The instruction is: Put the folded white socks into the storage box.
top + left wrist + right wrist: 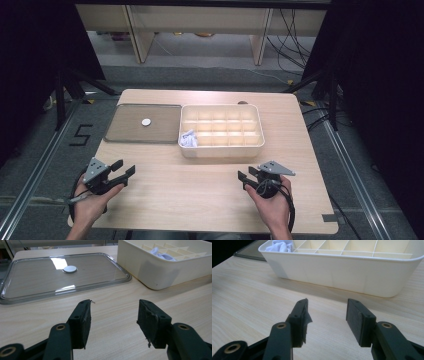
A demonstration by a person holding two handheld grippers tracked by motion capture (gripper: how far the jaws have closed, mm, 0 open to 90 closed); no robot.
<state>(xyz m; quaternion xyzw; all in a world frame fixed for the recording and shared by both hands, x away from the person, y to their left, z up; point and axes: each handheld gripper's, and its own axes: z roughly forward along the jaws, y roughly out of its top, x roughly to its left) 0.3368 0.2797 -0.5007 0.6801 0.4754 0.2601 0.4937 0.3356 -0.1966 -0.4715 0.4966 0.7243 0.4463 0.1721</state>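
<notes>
Clear lid [143, 123] lies flat on the worktop [200, 185] left of the bin [221, 131], both hand-held grippers [116, 173] [248, 181] wide, empty and well short; its low rim and slick surface risk a slipped pinch.

A pale wood surface [210, 195] with rounded corners stands on a grey floor [40, 150]. A black "5" [80, 135] is marked on the floor at left. Black drapes [30, 50] close both sides. Behind, light wooden furniture legs [137, 35] stand on the floor, cables [292, 40] trailing beside them. Metal rails [30, 190] run along each side.
</notes>
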